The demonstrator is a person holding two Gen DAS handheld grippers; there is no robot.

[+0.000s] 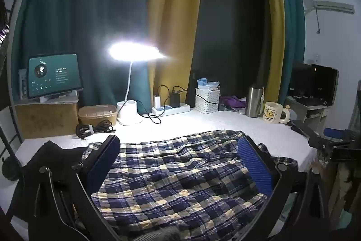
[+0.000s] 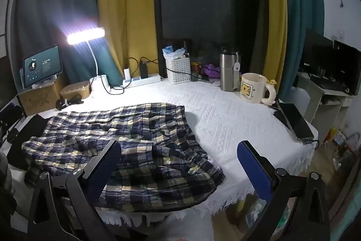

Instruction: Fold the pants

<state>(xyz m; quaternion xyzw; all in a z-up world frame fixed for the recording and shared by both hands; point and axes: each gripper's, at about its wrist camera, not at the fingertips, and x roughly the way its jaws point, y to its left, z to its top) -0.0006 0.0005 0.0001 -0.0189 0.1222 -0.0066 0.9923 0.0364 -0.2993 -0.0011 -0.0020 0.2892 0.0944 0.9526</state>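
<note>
Plaid pants (image 1: 180,175) in navy, cream and yellow lie rumpled on a table with a white textured cloth (image 1: 203,121). In the left wrist view my left gripper (image 1: 180,150) hangs just above them, its blue-padded fingers (image 1: 255,164) wide apart and nothing between them. The right wrist view shows the same pants (image 2: 126,139) spread from the left toward the front edge of the table (image 2: 225,119). My right gripper (image 2: 180,156) is open over their right part, with one finger above the fabric and the other finger (image 2: 255,166) above bare cloth.
Along the back stand a lit desk lamp (image 1: 135,52), a tablet (image 1: 54,75) on a cardboard box, a power strip (image 1: 171,108), a white basket (image 1: 207,99), a steel flask (image 1: 254,102) and a mug (image 1: 274,112). A phone (image 2: 295,121) lies near the table's right edge. Curtains hang behind.
</note>
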